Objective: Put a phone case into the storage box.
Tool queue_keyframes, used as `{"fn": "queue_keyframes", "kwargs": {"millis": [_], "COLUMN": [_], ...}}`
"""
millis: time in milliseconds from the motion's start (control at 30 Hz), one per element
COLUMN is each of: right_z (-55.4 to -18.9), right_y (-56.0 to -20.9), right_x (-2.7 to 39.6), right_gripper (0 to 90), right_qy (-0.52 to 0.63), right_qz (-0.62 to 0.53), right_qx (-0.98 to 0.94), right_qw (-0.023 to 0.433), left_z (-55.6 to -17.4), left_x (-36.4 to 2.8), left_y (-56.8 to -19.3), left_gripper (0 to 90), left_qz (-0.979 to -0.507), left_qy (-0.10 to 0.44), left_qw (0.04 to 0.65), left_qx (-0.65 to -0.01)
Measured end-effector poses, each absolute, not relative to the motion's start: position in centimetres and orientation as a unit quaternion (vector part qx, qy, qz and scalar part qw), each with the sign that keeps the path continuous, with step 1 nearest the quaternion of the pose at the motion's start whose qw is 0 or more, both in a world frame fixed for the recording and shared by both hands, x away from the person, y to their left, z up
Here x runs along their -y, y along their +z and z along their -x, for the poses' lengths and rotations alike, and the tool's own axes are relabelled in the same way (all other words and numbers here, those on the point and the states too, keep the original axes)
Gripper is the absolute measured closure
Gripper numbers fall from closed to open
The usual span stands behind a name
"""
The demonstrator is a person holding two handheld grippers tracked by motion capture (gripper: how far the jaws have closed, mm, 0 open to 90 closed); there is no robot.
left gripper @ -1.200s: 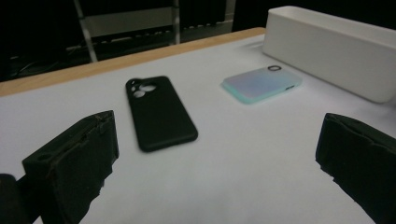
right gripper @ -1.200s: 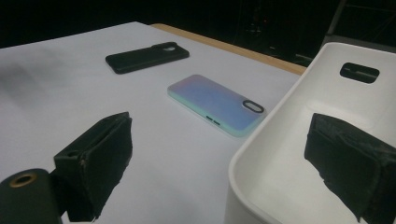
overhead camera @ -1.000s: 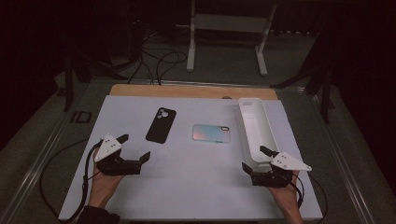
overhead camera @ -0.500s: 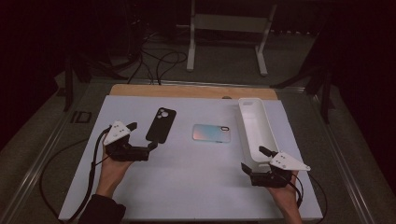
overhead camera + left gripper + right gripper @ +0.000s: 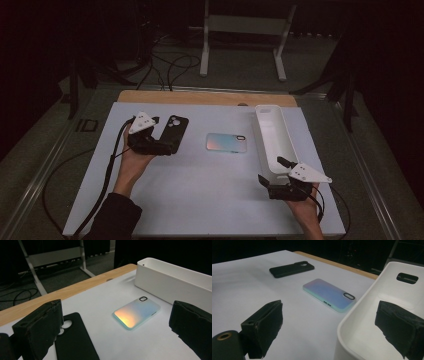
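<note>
- My left gripper (image 5: 159,146) sits at centre left of the high view, right at the near end of the black case (image 5: 172,134), which lies flat on the desk (image 5: 200,190).
- In the left gripper view my jaws stand wide apart with nothing between them; the black case (image 5: 75,340) lies at the lower left of that frame, partly behind the left jaw.
- I cannot tell whether that jaw touches the case or only hangs over it.
- The pale case (image 5: 227,142) lies flat at the middle of the high view, well apart from the black one; in the left gripper view it (image 5: 137,312) glows orange to blue at centre frame.
- The white bin (image 5: 272,145) stands at centre right of the high view, long side running away from me, just beside the pale case.
- My right gripper (image 5: 280,187) rests at lower right of the high view, at the near end of the bin.
- In the right gripper view its jaws are wide and empty; the bin's corner (image 5: 367,322) lies between them at lower right.
</note>
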State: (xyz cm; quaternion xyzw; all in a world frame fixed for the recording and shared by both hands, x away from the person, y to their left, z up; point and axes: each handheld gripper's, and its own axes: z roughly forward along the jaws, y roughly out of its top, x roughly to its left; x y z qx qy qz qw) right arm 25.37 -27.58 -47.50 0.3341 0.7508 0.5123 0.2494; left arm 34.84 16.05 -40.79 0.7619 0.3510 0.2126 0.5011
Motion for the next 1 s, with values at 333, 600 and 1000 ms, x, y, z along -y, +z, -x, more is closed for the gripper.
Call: {"fn": "queue_keyframes", "kwargs": {"millis": [333,600,1000], "right_z": [-25.4,-25.4,-25.4], "right_y": [-47.5,-47.6,-47.5], "right_x": [27.6,27.5,27.5], "right_gripper": [7.6,7.7,7.7], "right_qy": [0.512,0.512,0.513], "right_qz": [-0.334,-0.331,-0.333], "right_qx": [-0.751,-0.752,-0.752], "right_qw": [0.249,0.248,0.247], "left_z": [-38.0,-40.4,-43.2], "left_x": [-13.3,-11.6,-8.3], "left_y": [-40.4,-40.8,-41.4], "left_gripper": [0.1,1.8,3.3], "left_qz": [-0.780,-0.782,-0.797], "left_qy": [0.205,0.183,0.154], "left_qw": [0.487,0.480,0.466], "left_qx": [-0.337,-0.352,-0.352]}}
